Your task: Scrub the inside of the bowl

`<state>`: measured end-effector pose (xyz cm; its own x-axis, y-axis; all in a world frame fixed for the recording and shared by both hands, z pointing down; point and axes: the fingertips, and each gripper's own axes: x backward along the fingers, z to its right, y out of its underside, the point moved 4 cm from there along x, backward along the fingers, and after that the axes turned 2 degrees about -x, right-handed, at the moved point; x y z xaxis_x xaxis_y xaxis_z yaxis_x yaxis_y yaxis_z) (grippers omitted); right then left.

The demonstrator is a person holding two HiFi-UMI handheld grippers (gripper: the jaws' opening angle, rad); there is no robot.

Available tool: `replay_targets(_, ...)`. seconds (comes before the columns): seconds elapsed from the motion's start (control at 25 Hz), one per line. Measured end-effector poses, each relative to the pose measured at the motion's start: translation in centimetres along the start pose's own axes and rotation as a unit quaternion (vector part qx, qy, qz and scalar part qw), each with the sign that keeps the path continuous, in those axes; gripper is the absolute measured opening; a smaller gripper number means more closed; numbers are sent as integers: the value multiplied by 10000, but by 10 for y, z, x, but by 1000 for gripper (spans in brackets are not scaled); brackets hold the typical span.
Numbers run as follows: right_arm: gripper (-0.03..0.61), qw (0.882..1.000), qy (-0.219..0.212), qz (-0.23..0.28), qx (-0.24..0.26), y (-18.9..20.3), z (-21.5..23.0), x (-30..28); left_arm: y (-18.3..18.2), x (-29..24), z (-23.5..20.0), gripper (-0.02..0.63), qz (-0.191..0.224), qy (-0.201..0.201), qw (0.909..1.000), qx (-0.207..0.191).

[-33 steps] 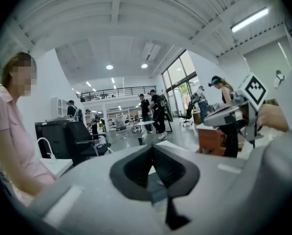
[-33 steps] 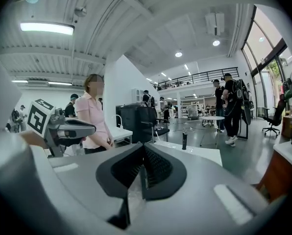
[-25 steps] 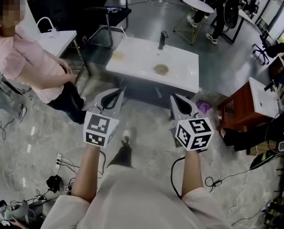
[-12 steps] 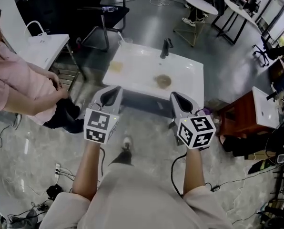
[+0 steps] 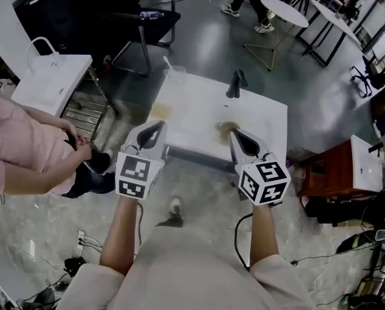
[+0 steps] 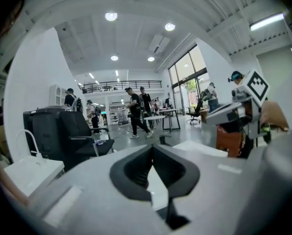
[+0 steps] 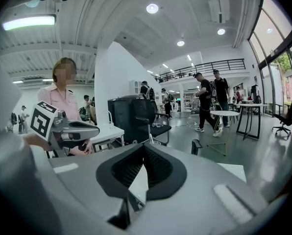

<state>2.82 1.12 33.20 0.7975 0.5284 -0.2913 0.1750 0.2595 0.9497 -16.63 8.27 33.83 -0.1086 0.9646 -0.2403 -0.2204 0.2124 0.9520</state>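
- Item 1, left gripper point(image 5: 159, 126): grey 2-jaw tool with a black-and-white marker cube. Its jaws are closed tip to tip, with nothing between them.
- Item 2, right gripper point(image 5: 235, 135): same build, jaws likewise pressed together and empty.
- Item 3, small round brownish bowl point(image 5: 223, 126): it sits on the white rectangular table point(image 5: 199, 99), near the front edge. Your right gripper's tip partly hides it, so its inside cannot be read.
- Key relation: the bowl lies at 12 o'clock from your right gripper, just beyond its tip in the head view. From your left gripper it lies at about 2 o'clock, well apart. Your right hand is the nearer. The bowl is round, so there is no long axis to line up with.
- Item 4, flat yellowish patch point(image 5: 161, 111): on the table at 12 o'clock from your left gripper. Whether it is a sponge or a cloth cannot be told.
- Item 5, clear cup with a stick point(image 5: 174, 73): at the table's far left corner.
- Item 6, dark upright object point(image 5: 236, 82): at 12 o'clock beyond the bowl.
- Judgement: neither tool carries a scrubber, so scrubbing is not yet begun. You would have to open a jaw first.
- Surface: a smooth white top, its long side running 10 to 4 o'clock.
- Room: an open hall with a glossy grey floor. A black chair point(image 5: 144, 18) stands at 11 o'clock, a white paper bag point(image 5: 50, 82) at 10, a red-brown cabinet point(image 5: 334, 166) at 3, and a person in a pink top point(image 5: 18, 154) at 9.
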Motion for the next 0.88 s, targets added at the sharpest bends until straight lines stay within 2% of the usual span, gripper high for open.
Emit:
replay_targets(0.48,9,9982,-355,-476,20,2,17,-105,31,-67,-66,3,-311,-13,9991,298)
replay_targets(0.88,60,9929,-752,-913,92,17,4,-182,67,-87,-107,3,-588,-99,9971,481)
